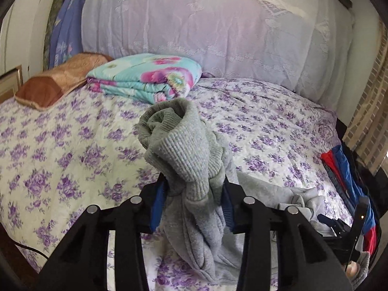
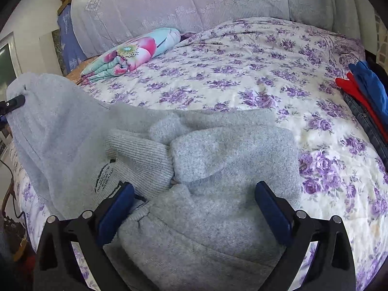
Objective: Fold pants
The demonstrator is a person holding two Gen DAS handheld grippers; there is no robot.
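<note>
Pants point(image 2: 218, 169) of grey knit are lying bunched on the floral bedspread point(image 2: 242, 72), so folding is judged to be barely begun. At the left, one ribbed cuff point(image 1: 179, 150) is being held up off the bed by the left tongs point(image 1: 191, 194), whose pads are clenched on the gathered fabric. In the middle, the remaining cloth is being left crumpled, with the other cuff point(image 2: 140, 155) and a printed label point(image 2: 104, 179) showing. At the right, the right tongs point(image 2: 194, 206) are being kept spread wide over the heap, nothing being gripped. Straightening, aligning the legs and every fold are judged to be outstanding.
</note>
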